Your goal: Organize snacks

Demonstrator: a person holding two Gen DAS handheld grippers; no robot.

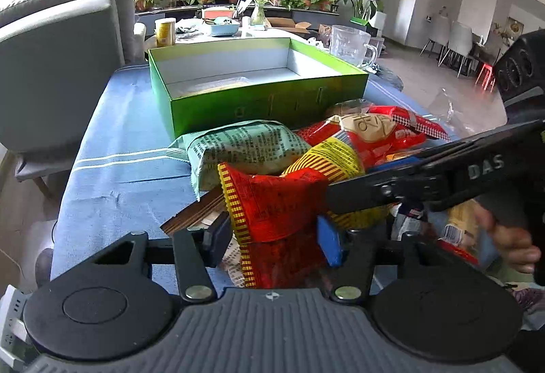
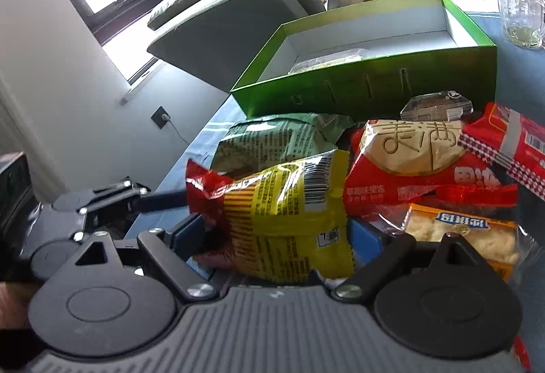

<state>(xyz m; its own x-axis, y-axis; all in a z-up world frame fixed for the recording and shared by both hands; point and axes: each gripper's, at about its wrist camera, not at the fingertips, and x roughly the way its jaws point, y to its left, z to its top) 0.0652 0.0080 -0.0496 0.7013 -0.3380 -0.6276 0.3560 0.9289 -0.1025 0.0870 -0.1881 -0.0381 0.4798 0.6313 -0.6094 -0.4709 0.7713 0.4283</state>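
Observation:
A red and yellow snack bag (image 1: pixel 276 206) lies at the near end of a snack pile on the blue cloth. My left gripper (image 1: pixel 274 238) has its blue pads on either side of the bag's red end. My right gripper (image 2: pixel 277 237) has its pads on either side of the same bag's (image 2: pixel 286 213) yellow middle. The right gripper's arm (image 1: pixel 425 175) crosses the left wrist view. A pale green bag (image 1: pixel 245 148) and a red and cream bag (image 2: pixel 415 162) lie behind. The open green box (image 1: pixel 259 100) stands beyond the pile, with one clear packet (image 2: pixel 327 61) inside.
A glass mug (image 1: pixel 351 44) stands right of the box. A yellow can (image 1: pixel 166 31) and a blue tray (image 1: pixel 221 27) sit behind it. A grey sofa (image 1: pixel 61 49) is on the left. More packets (image 2: pixel 460 233) lie at the right of the pile.

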